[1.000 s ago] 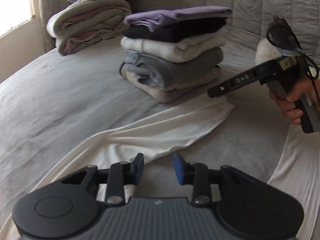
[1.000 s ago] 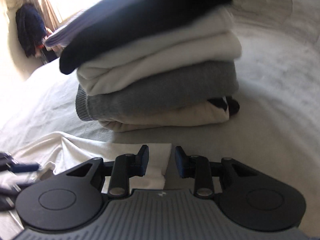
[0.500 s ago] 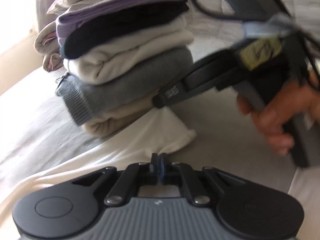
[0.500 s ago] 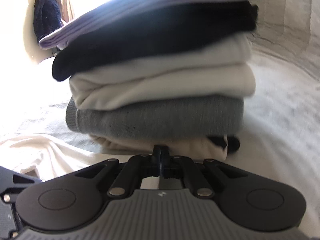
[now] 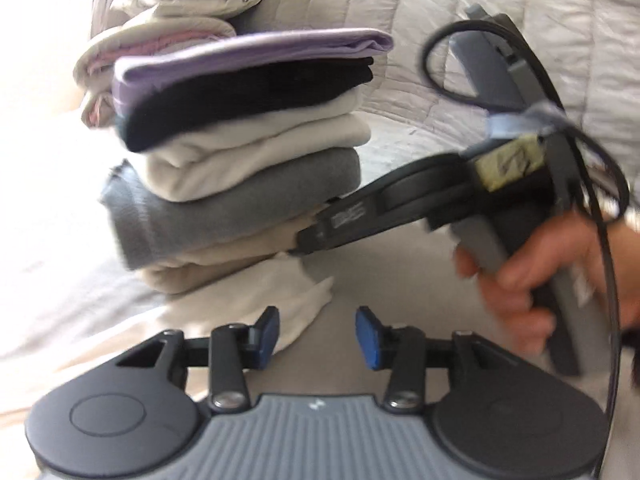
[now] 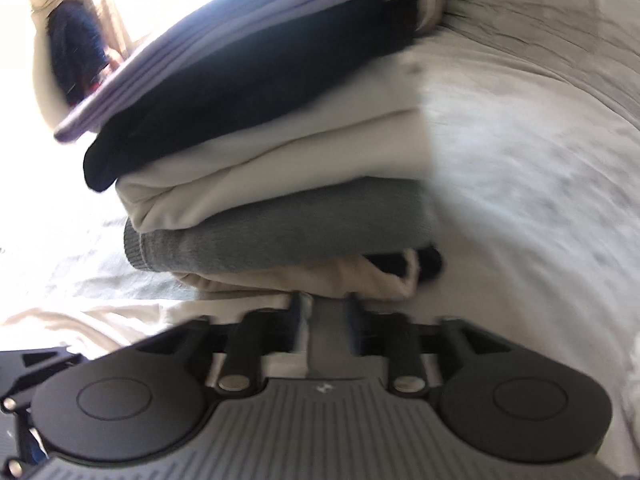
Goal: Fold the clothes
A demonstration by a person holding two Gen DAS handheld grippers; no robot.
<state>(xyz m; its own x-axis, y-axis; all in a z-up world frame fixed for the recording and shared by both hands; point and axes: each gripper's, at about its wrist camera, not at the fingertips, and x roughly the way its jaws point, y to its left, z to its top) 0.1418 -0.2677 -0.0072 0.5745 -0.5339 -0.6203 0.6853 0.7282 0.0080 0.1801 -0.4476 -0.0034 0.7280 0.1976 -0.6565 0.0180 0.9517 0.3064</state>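
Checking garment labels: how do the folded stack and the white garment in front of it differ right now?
The folded stack is several garments piled high: lilac, black, cream, grey, beige. The white garment is one piece, spread low on the bed, not yet folded.
The stack's layers are thick, neat rectangles; the white garment is thin and rumpled, one end running up to the stack's base.
Both rest on the bed, and neither is gripped: the left gripper and the right gripper are both open.

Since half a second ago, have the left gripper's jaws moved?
Yes. The left gripper was shut on the white garment beside the folded stack; now its jaws stand apart, the cloth released.
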